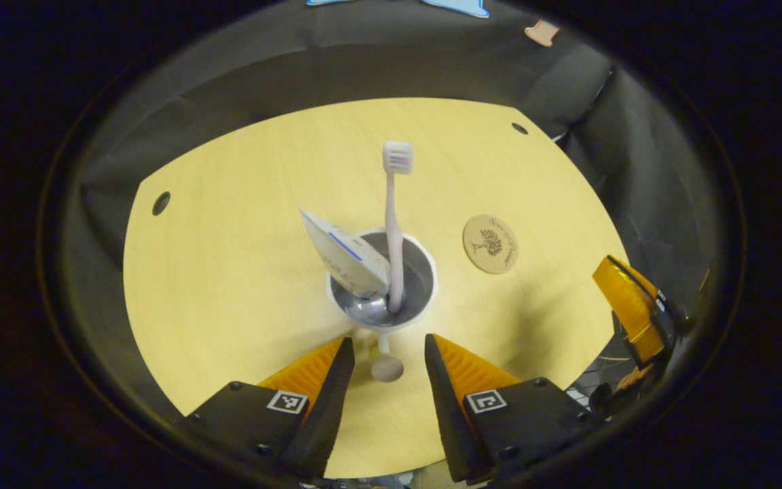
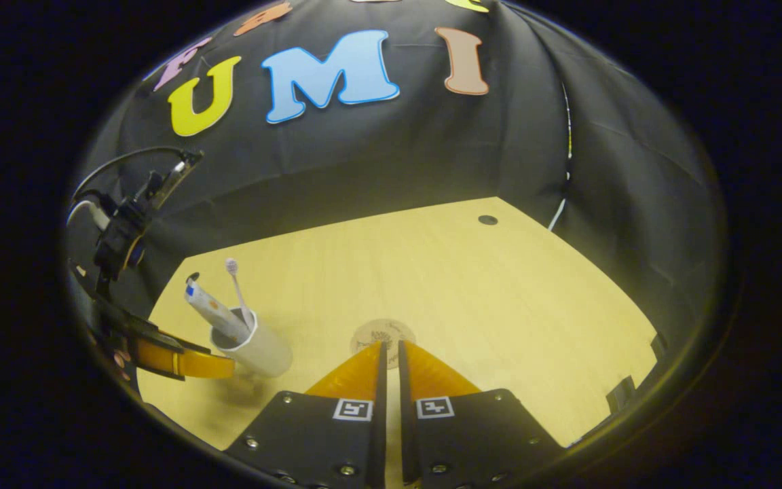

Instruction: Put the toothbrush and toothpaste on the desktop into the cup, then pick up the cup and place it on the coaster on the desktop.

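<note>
Left gripper (image 1: 383, 353) spread wide above the white cup (image 1: 382, 282), jaws either side of the near rim, gripping nothing yet. Toothbrush (image 1: 394, 224) and toothpaste tube (image 1: 347, 255) already standing inside the cup on the wooden desktop (image 1: 228, 272). Round coaster (image 1: 490, 244) lying bare just beside the cup. Right gripper (image 2: 391, 353) nearly closed, empty, pointing at the coaster. Probably at the cup pickup now: needs lowering, clamping the wall, lifting upright, carrying over to the coaster.

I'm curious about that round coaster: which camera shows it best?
The left gripper view: the coaster lies whole and unobstructed on the table, right of the cup. In the right gripper view, the coaster sits partly hidden behind the gripper's fingers.
</note>
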Available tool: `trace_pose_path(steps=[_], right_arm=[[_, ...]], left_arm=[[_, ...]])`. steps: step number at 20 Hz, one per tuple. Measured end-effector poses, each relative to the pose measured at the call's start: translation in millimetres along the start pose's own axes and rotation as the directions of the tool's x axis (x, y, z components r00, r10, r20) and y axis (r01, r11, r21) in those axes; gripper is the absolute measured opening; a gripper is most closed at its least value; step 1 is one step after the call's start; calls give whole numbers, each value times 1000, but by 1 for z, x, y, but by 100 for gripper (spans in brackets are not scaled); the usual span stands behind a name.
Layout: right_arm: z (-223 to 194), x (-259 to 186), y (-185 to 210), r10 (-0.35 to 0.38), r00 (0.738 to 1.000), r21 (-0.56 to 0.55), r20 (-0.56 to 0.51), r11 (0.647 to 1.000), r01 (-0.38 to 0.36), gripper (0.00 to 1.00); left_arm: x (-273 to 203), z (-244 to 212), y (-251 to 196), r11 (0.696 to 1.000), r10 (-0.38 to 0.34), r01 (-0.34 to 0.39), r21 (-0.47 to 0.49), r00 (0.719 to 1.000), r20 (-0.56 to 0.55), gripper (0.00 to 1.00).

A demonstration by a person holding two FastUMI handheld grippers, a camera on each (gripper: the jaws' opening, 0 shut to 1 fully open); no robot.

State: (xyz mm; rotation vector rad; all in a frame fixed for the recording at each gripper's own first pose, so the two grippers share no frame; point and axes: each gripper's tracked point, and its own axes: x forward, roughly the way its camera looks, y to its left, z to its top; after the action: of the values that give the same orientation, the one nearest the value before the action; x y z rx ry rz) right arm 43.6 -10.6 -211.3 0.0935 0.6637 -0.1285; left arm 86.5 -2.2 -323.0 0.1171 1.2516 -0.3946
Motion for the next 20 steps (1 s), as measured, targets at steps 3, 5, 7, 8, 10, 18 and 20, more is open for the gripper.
trace_pose_path(steps=[3, 5, 7, 8, 10, 18, 20], right_arm=[[-6, -1, -20, -31, 999, 21, -20, 999, 32, 9], [-10, -2, -33, -50, 998, 40, -35, 998, 51, 9], [-14, -1, -45, -66, 996, 56, -52, 996, 69, 9], [-16, 0, -50, -72, 996, 63, -59, 995, 76, 9], [-20, 2, -57, -82, 993, 74, -80, 993, 88, 9], [-30, 5, -60, -71, 990, 57, -120, 995, 78, 9], [-30, 5, -60, -66, 990, 54, -126, 996, 73, 9]], left_arm=[[15, 4, 6, 999, 26, -28, -27, 998, -52, 70], [28, 5, 9, 998, 47, -49, -36, 996, -71, 71], [38, 5, 9, 997, 58, -61, -40, 996, -73, 74], [41, 5, 12, 997, 72, -75, -35, 995, -69, 75], [47, 2, 13, 996, 85, -86, -23, 994, -71, 76], [52, 4, 12, 994, 94, -96, -44, 995, -44, 34], [53, 4, 13, 994, 97, -99, -43, 994, -42, 34]])
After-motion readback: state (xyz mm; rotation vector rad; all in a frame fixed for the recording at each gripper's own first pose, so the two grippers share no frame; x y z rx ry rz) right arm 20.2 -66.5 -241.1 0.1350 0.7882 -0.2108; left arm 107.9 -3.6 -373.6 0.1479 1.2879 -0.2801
